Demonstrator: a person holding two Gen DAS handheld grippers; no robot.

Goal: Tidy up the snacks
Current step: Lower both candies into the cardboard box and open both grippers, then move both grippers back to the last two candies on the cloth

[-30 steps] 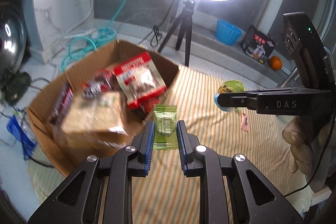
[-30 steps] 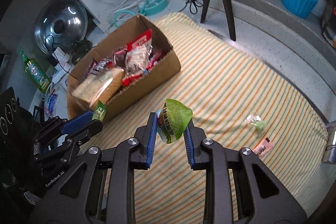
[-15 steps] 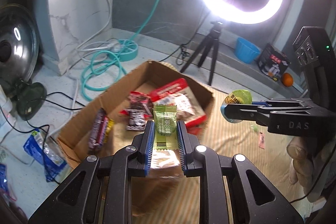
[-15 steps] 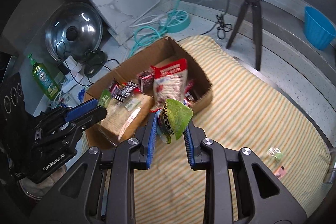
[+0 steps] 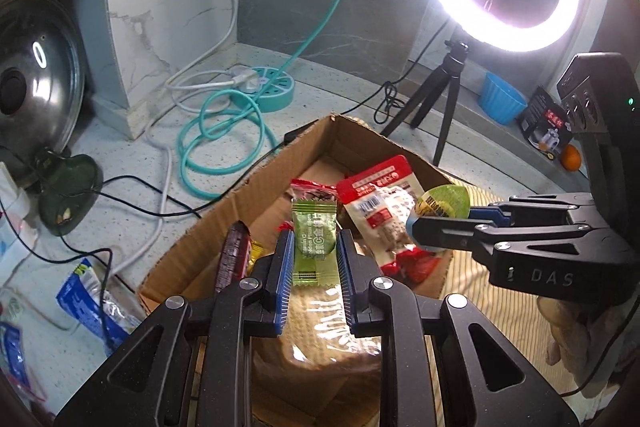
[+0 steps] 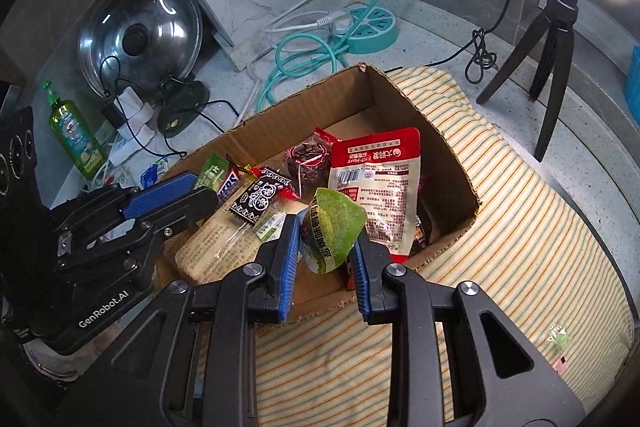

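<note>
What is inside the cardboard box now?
Inside the cardboard box: a red-white pouch, a bread pack, a black-white packet and dark candy. Anything underneath them is hidden.

my left gripper [image 5: 314, 259] – black, blue-ribbed fingers [image 5: 283, 267] | candy wrapper [image 5: 313, 241] green, white print | jelly cup [image 6: 332, 233] lid green, white lettering | box [image 6: 448, 151] plain brown | big pouch [image 6: 378, 183] red and white | cloth [image 6: 540, 239] cream, yellow-green stripes | desk [image 6: 452, 39] speckled grey | coiled cable [image 5: 218, 143] – teal
</note>
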